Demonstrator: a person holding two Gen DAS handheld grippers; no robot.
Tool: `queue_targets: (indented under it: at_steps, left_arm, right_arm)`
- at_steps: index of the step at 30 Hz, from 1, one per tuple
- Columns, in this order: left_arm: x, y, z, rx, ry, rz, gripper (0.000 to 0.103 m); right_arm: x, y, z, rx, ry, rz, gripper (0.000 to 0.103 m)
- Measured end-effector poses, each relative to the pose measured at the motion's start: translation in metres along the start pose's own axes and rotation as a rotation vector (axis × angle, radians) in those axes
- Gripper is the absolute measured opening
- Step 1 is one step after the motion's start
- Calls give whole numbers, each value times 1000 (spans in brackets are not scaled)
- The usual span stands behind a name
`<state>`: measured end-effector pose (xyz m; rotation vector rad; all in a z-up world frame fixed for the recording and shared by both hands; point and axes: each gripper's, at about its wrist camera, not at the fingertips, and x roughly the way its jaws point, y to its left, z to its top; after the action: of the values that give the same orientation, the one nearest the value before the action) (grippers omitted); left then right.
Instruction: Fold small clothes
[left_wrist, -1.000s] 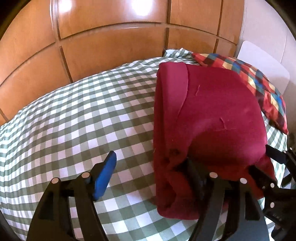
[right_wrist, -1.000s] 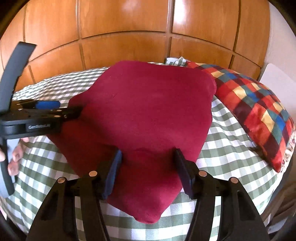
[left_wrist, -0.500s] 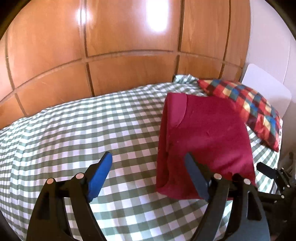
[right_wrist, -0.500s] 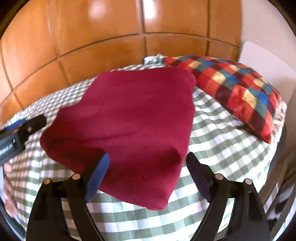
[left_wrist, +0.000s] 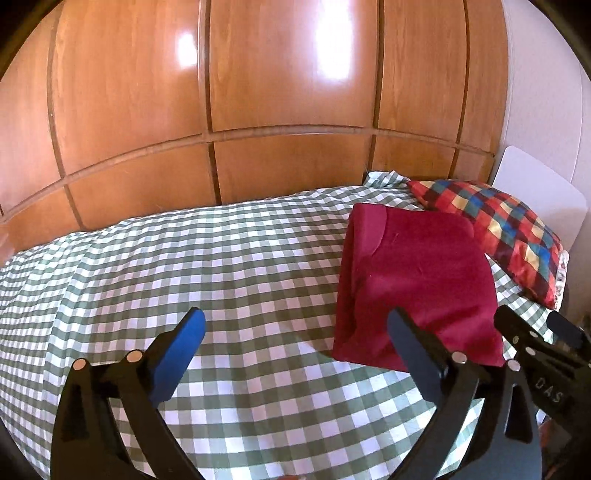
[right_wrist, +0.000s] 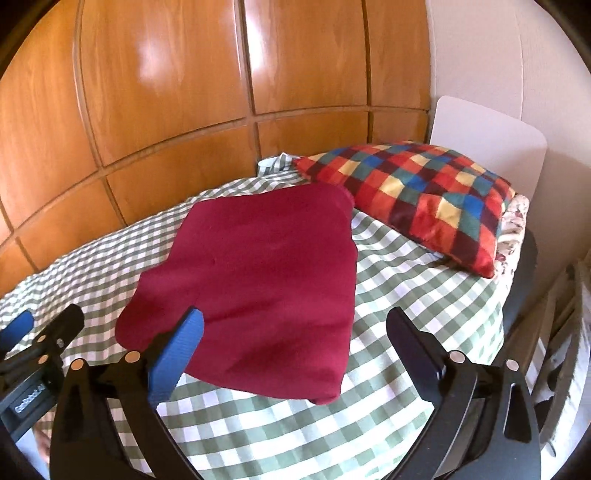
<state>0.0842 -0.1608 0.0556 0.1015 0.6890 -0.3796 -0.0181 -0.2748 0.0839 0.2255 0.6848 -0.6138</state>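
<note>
A dark red garment (left_wrist: 417, 280) lies folded into a flat rectangle on the green-and-white checked bed cover (left_wrist: 221, 266), at the right in the left wrist view and in the middle of the right wrist view (right_wrist: 258, 280). My left gripper (left_wrist: 295, 328) is open and empty, held above the cover to the left of the garment's near edge. My right gripper (right_wrist: 295, 332) is open and empty, held above and in front of the garment's near edge. Each gripper shows at the edge of the other's view.
A multicoloured checked pillow (right_wrist: 413, 195) lies behind and right of the garment, against a white headboard (right_wrist: 487, 151). Wooden wardrobe panels (left_wrist: 258, 110) stand along the far side of the bed. The bed's right edge (right_wrist: 509, 295) drops off beside the garment.
Both grippers have opened, let go of the garment and drawn back and up from it. The garment now lies flat and folded on the cover.
</note>
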Motion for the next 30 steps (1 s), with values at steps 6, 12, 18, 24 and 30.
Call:
queue_targets:
  at_steps: [6,12,18,24,30]
  left_arm:
    - [-10,5,-2,-12,-20,8,100]
    - [-16,6,-3,-8,-36,21,100]
    - [-21,7,-1,-10,-51,28,100]
    - [-20,5,1,-2,-55,30,100]
    - [-20,1,4,12,-58,34,100]
  right_arm:
    - [-4,7,-9,-20,4,-52,98]
    - [-6,11,-10,-28,1,-64,98]
    - [-8,12,-8,-23,-2,-55,98]
    - [-6,12,-5,-8,3,-47,98]
    - [-6,11,-5,-6,2,-44,98]
